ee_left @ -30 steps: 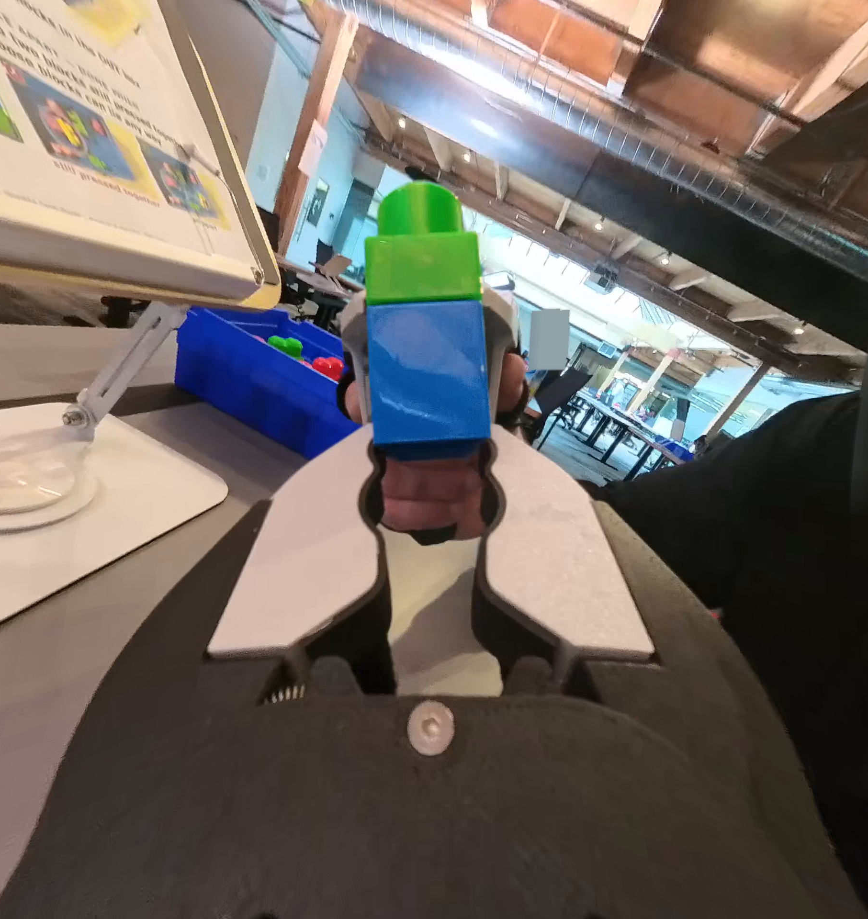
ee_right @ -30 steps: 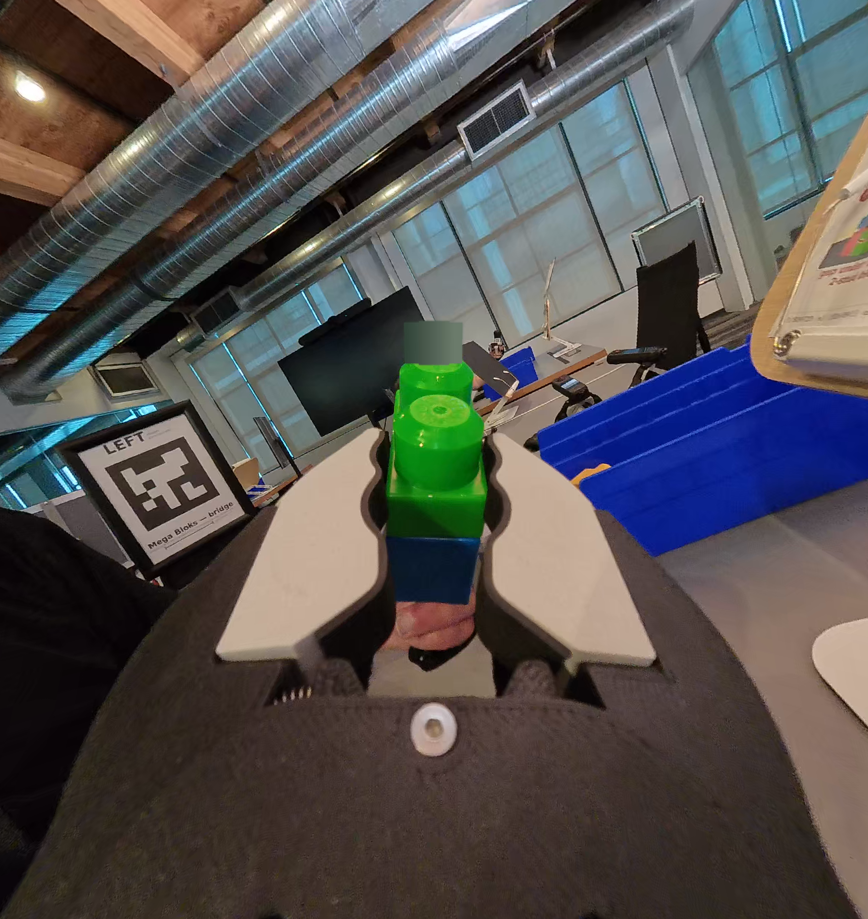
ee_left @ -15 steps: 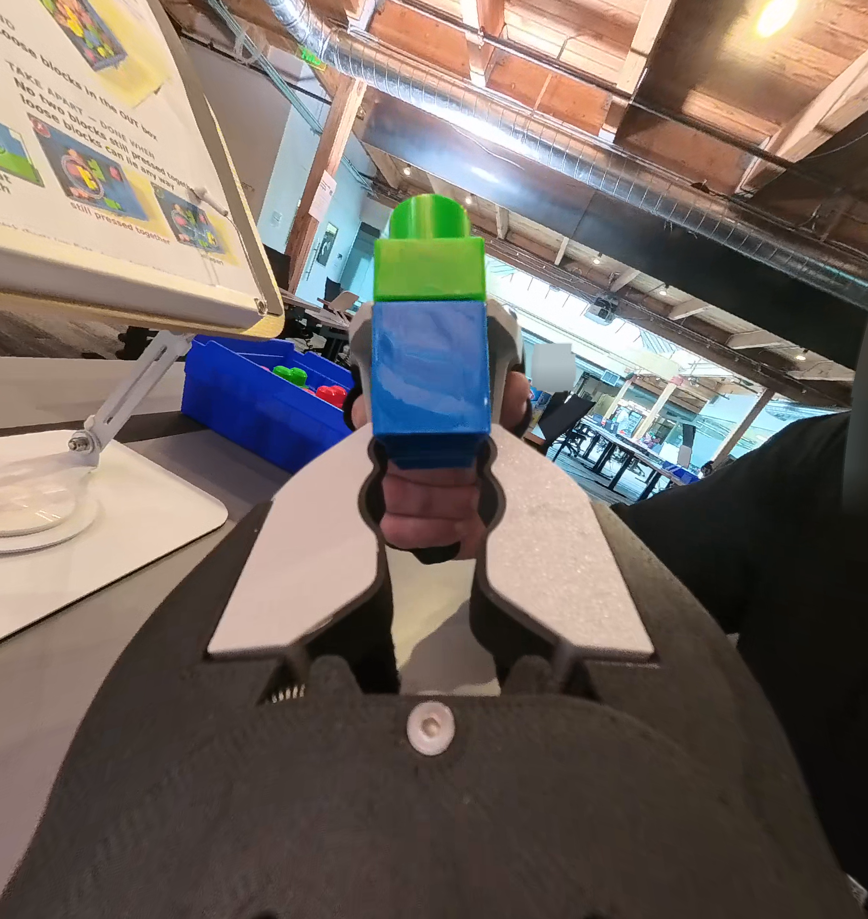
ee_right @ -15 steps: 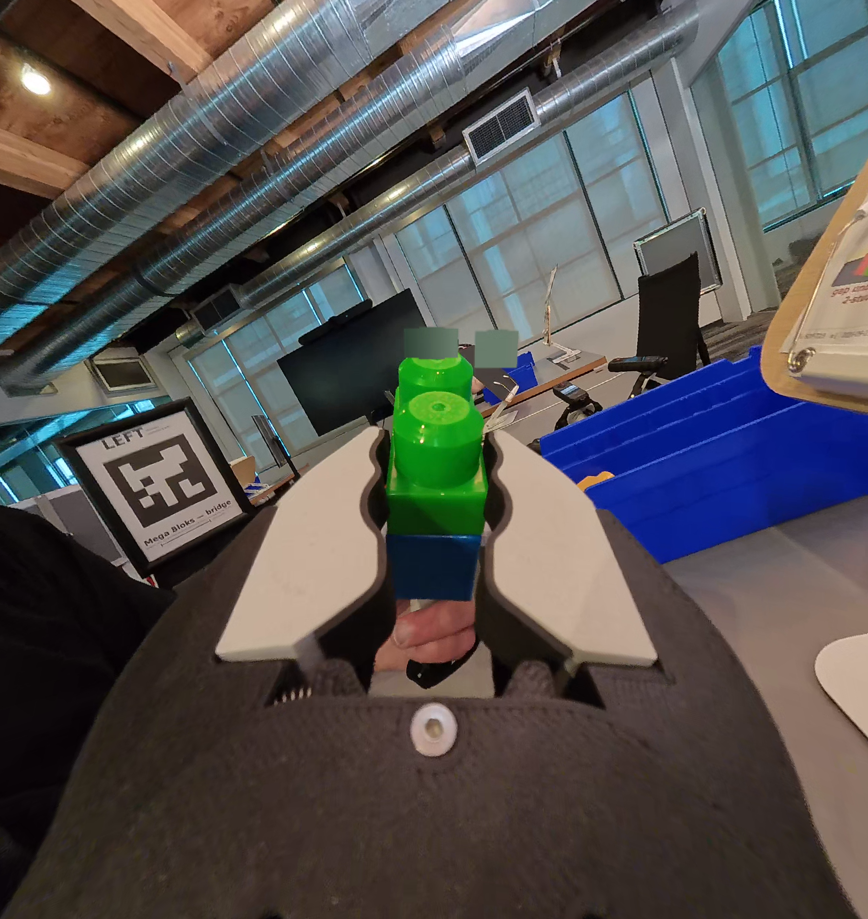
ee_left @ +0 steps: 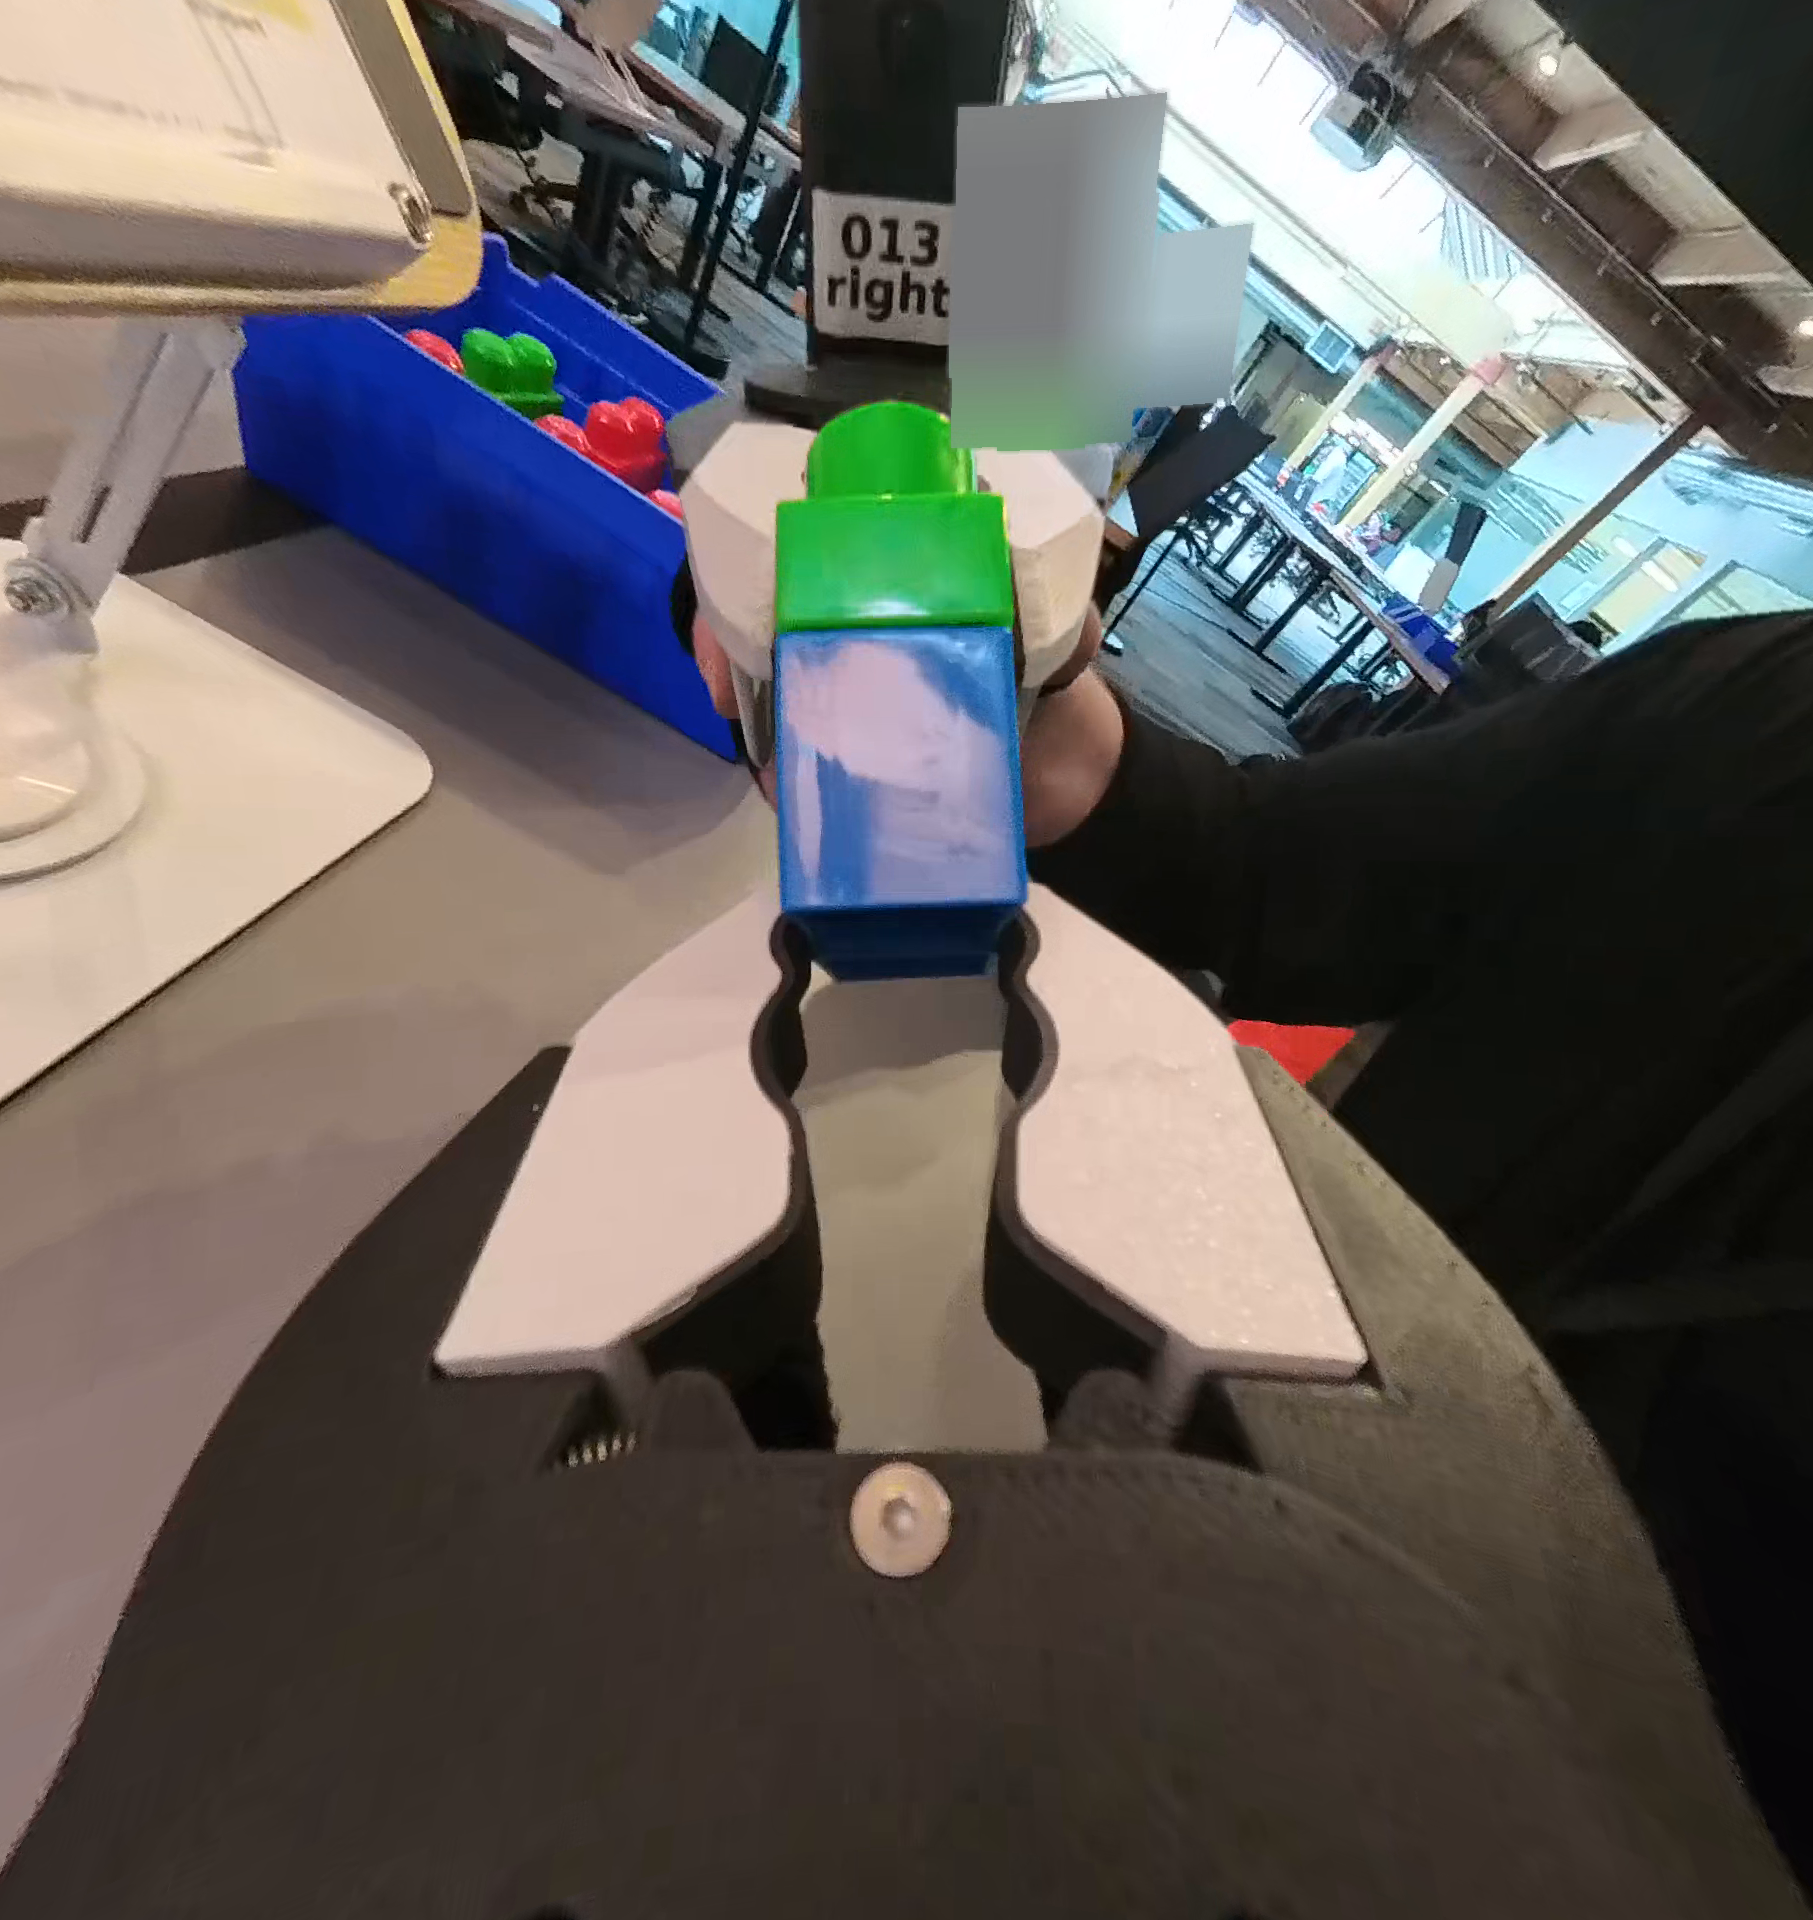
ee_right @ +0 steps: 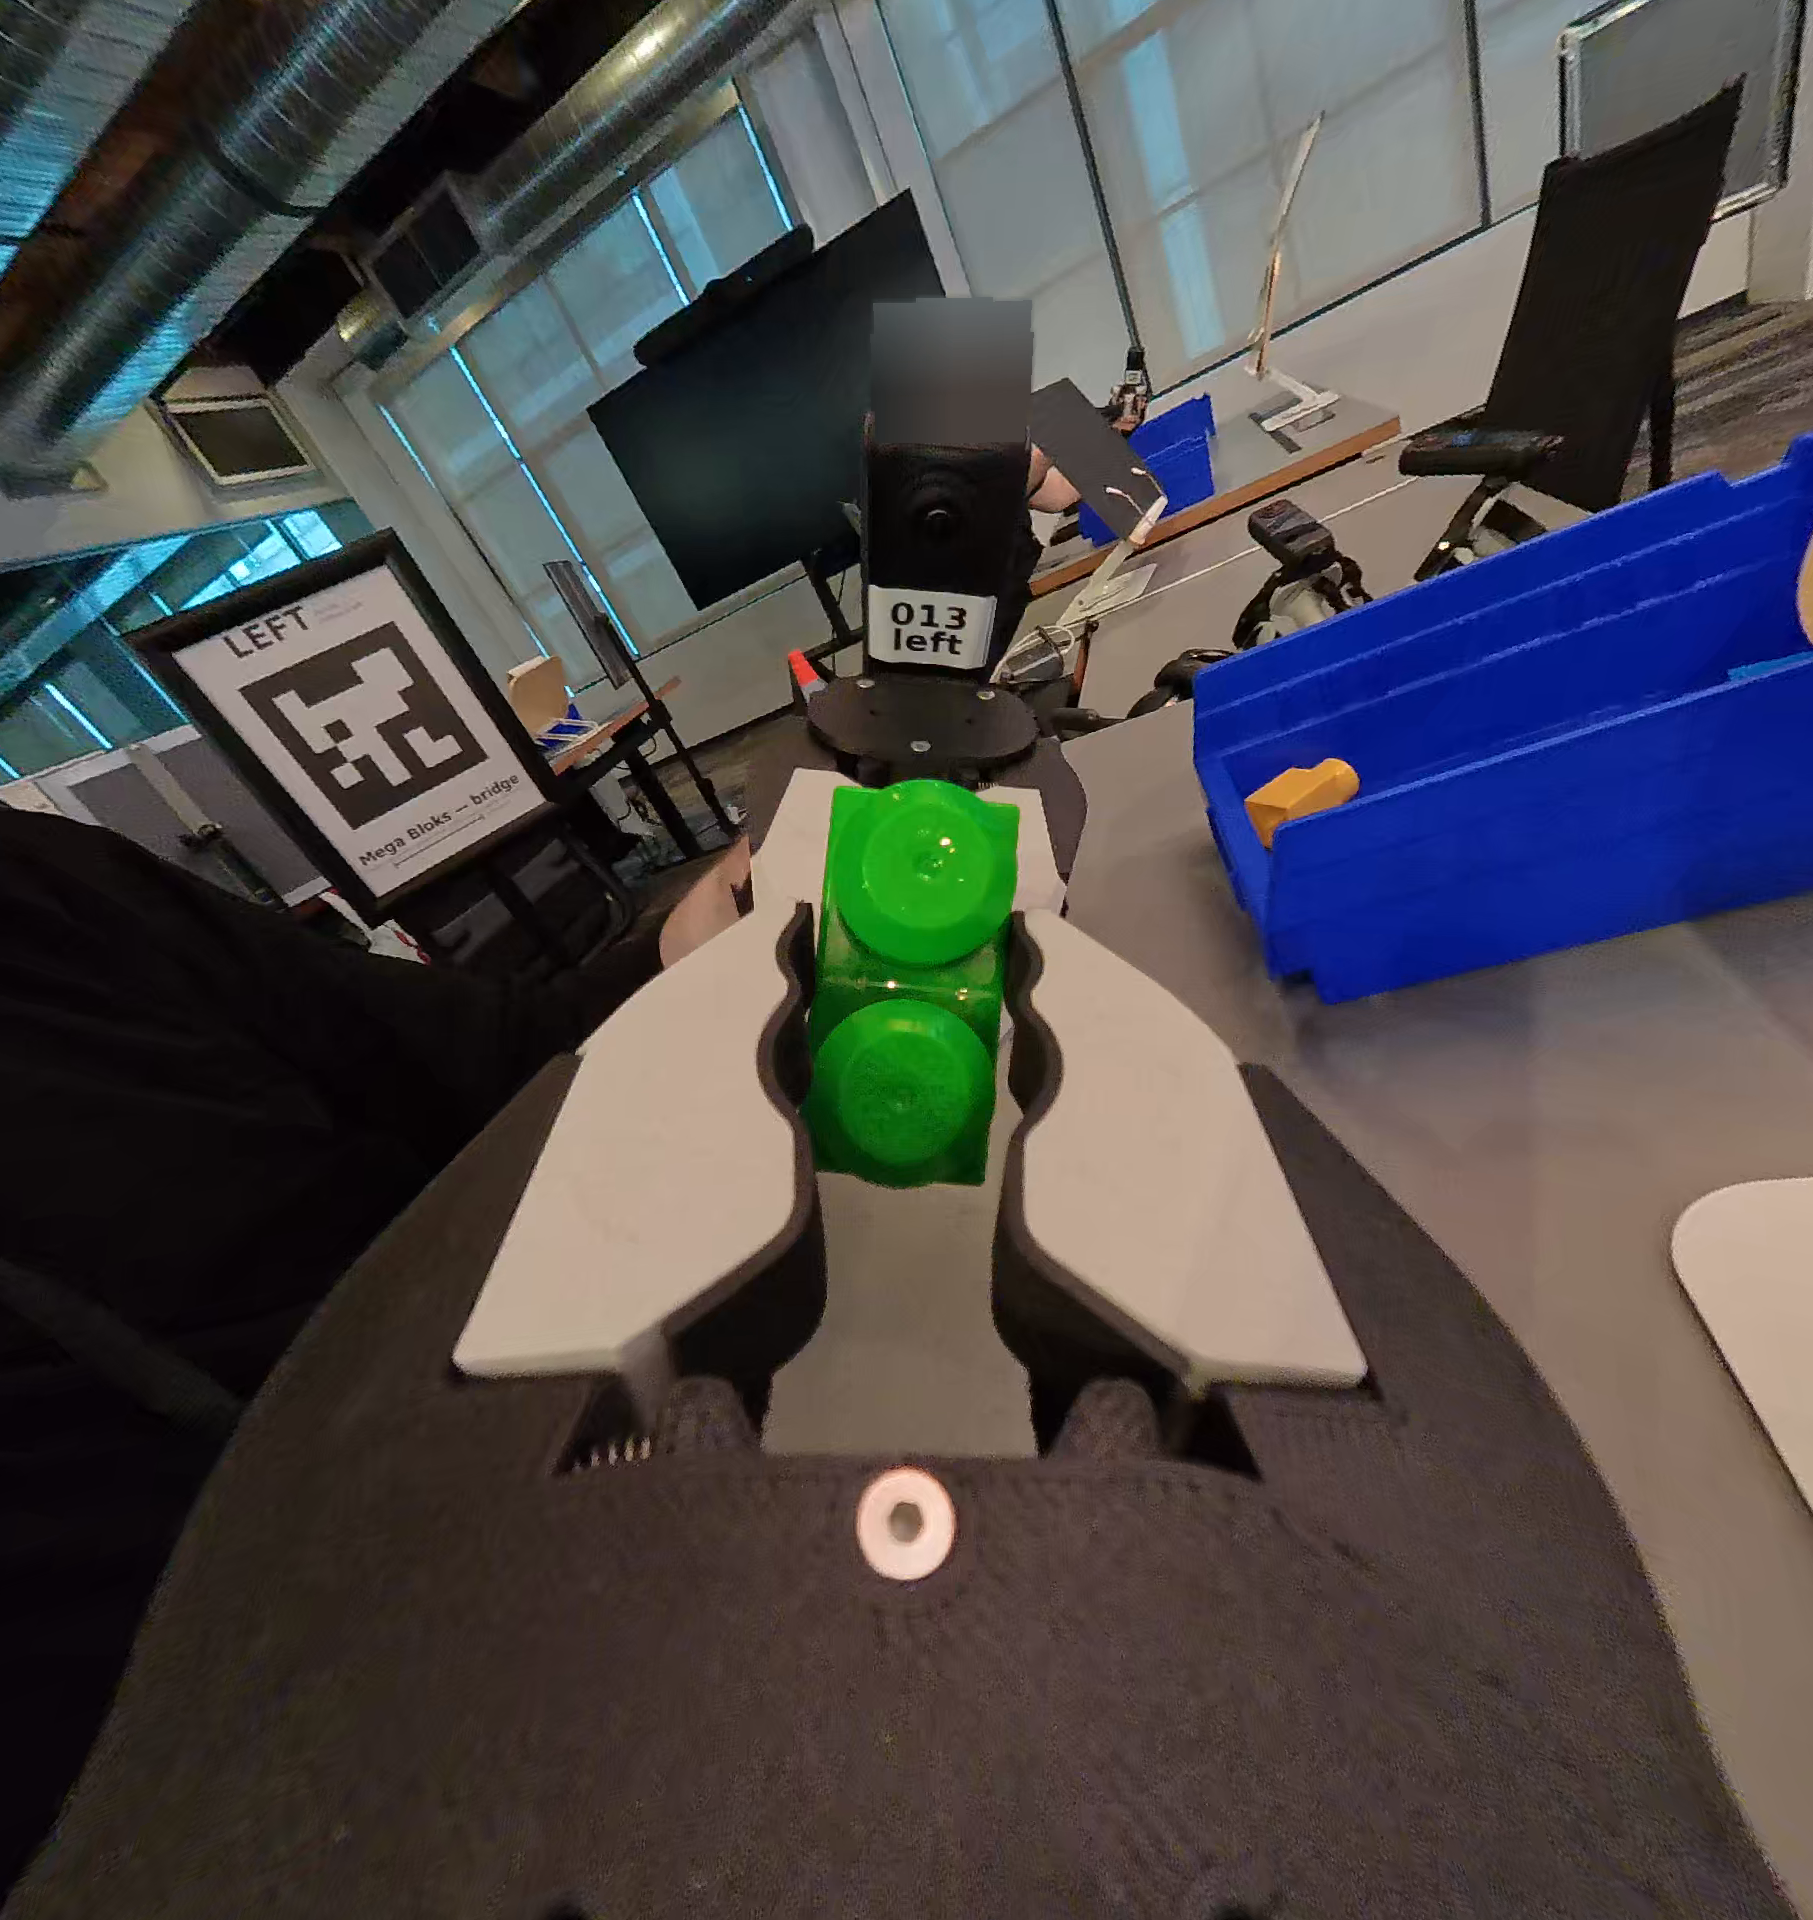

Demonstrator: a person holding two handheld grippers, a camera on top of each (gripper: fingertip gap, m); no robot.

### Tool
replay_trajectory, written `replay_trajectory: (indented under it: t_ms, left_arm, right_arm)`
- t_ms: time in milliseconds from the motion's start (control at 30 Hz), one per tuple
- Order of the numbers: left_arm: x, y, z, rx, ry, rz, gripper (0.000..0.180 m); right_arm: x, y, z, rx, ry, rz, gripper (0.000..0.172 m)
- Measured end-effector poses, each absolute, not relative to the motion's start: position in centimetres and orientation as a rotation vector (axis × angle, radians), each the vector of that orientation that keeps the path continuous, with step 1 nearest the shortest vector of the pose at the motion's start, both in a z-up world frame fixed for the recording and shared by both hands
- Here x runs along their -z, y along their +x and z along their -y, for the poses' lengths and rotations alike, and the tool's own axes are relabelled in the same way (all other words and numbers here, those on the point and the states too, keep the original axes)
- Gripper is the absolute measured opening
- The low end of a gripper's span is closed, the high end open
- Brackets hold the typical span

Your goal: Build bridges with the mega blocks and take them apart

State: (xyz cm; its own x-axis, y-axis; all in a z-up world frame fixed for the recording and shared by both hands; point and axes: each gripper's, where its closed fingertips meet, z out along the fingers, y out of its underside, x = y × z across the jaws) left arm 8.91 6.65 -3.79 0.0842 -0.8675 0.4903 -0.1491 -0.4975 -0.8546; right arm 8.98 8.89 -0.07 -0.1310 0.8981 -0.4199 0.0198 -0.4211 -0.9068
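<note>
In the left wrist view my left gripper (ee_left: pixel 897 935) is shut on the near end of a blue block (ee_left: pixel 897 790). A green block (ee_left: pixel 891 561) sits pressed onto its far end. The right gripper's white fingers (ee_left: pixel 1053 551) clamp that green block from the far side, with a hand behind them. In the right wrist view my right gripper (ee_right: pixel 907 935) is shut on the green two-stud block (ee_right: pixel 907 987), studs facing the camera. The blue block is hidden behind it there. The left gripper's fingers (ee_right: pixel 793 842) show just beyond. The pair hangs above the grey table (ee_left: pixel 258 1039).
A blue bin (ee_left: pixel 445 488) holding red and green blocks stands at the back left, beside a clipboard stand with a white base (ee_left: pixel 206 790). In the right wrist view a blue bin (ee_right: pixel 1556 883) holds a yellow block (ee_right: pixel 1297 795). A framed sign (ee_right: pixel 351 727) stands at the left. Spacing between my two grippers at the tips: around 4 cm.
Both grippers have tipped downward with the joined blue and green blocks still clamped between them; the table now fills more of each view. Neither grasp has changed.
</note>
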Motion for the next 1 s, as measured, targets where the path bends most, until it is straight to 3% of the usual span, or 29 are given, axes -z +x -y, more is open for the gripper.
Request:
replay_trajectory:
  t_ms: [367, 633, 800, 1000]
  left_arm:
    - [5.5, 9.1, -6.5, 1.365, -1.776, -1.122, 0.034]
    - [3.1, 8.6, -7.2, 1.466, -1.595, -0.936, 0.035]
    - [2.6, 9.5, -7.3, 1.52, -1.472, -0.86, 0.055]
    - [2.3, 9.4, -8.3, 1.568, -1.414, -0.745, 0.035]
  right_arm:
    - [1.0, 8.6, -8.7, -1.605, -1.475, 1.085, 0.036]
    - [0.0, 8.7, -9.1, -1.628, -1.415, 0.999, 0.035]
    - [-1.1, 9.3, -10.4, -1.698, -1.319, 0.79, 0.035]
    - [-1.2, 9.6, -10.8, -1.723, -1.292, 0.721, 0.035]
